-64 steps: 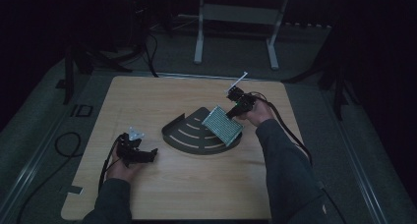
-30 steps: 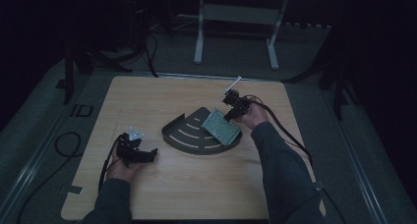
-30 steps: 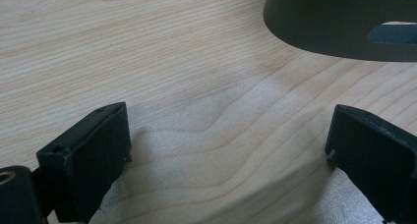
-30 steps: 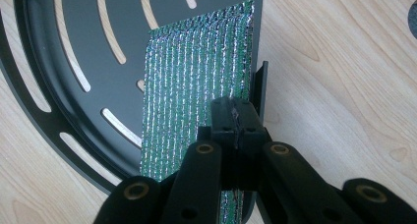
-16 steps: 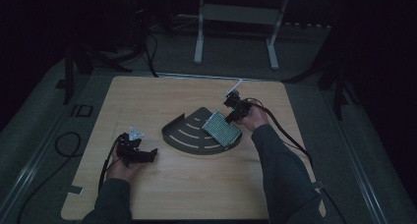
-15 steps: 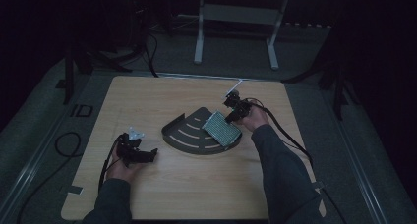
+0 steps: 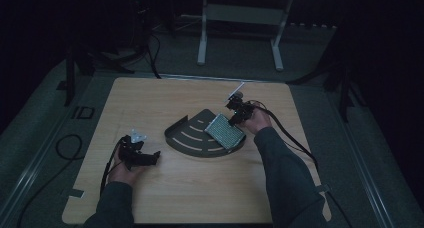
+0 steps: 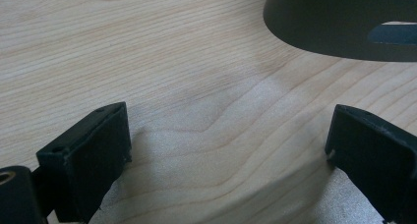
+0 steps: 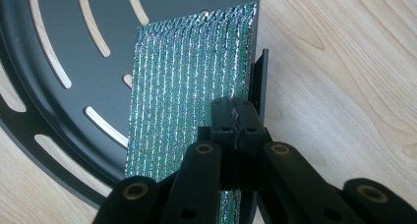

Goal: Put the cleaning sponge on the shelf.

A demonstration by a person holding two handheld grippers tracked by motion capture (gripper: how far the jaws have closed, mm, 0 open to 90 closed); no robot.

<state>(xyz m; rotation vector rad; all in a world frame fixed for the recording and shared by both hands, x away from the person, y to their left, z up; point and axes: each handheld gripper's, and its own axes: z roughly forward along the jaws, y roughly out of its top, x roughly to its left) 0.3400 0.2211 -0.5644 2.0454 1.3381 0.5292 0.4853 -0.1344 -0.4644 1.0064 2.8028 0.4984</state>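
Since the earlier frame, the glittery green-silver ribbed rectangular sheet [image 9: 189, 81] is sitting lower on the black slotted fan-shaped metal tray [image 9: 64, 62], at its 3 o'clock edge. Right gripper [image 9: 236, 117] is pinching the sheet; left gripper [image 8: 226, 150] is gaping wide over pale wood-grain table [image 8: 147, 47].

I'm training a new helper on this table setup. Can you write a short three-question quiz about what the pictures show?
1. True or false: the right gripper is shut on the shiny mesh sheet.
2. What does the mesh sheet lie on? A) bare table B) the black slotted tray C) the floor
3. How do the jaws of the left gripper stand, and what is between them?

Key
1. True: the jaws pinch the sheet's edge.
2. B
3. Wide open, with bare wooden table between them.
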